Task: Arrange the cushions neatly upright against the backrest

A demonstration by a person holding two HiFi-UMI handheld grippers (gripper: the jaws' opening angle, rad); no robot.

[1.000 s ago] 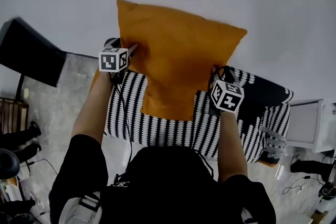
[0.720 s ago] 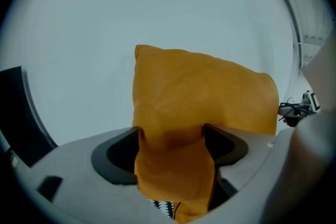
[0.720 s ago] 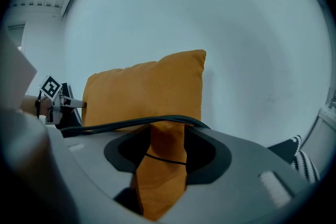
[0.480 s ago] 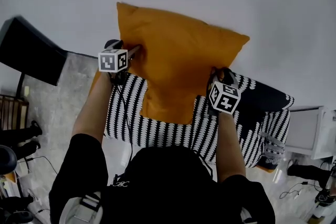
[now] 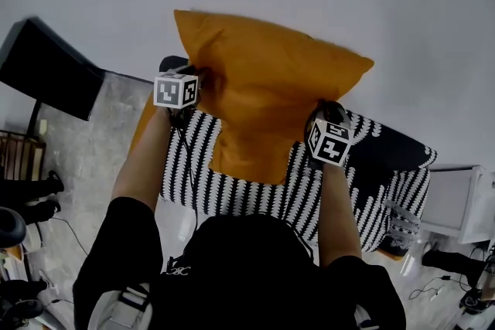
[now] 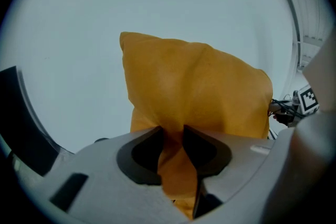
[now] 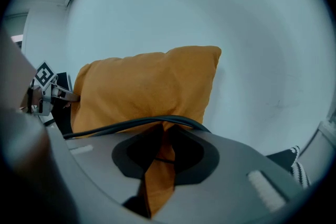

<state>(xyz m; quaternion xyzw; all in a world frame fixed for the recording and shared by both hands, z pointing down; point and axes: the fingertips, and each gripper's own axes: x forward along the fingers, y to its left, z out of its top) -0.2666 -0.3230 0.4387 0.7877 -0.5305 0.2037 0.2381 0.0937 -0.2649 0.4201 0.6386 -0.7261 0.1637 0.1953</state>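
An orange cushion (image 5: 263,96) is held up in front of the white wall, above a black-and-white patterned seat (image 5: 232,189). My left gripper (image 5: 203,81) is at the cushion's left edge. Its jaws are closing and pinch a fold of orange fabric (image 6: 176,165), as the left gripper view (image 6: 172,131) shows. My right gripper (image 5: 319,112) is at the cushion's lower right edge. Its jaws are closing too, with orange fabric (image 7: 157,176) squeezed between them in the right gripper view (image 7: 164,131). The cushion (image 7: 147,92) fills the middle of both gripper views.
A dark patterned cushion (image 5: 387,143) lies on the right part of the seat. A black panel (image 5: 46,66) stands at the left over a grey floor (image 5: 100,135). A white cabinet (image 5: 452,201) is at the right. Cables and people's feet show at the frame's edges.
Both grippers have closed on the cushion's edges, and the fabric now bunches at each one. The left gripper has shifted slightly right, and the cushion has risen a little.
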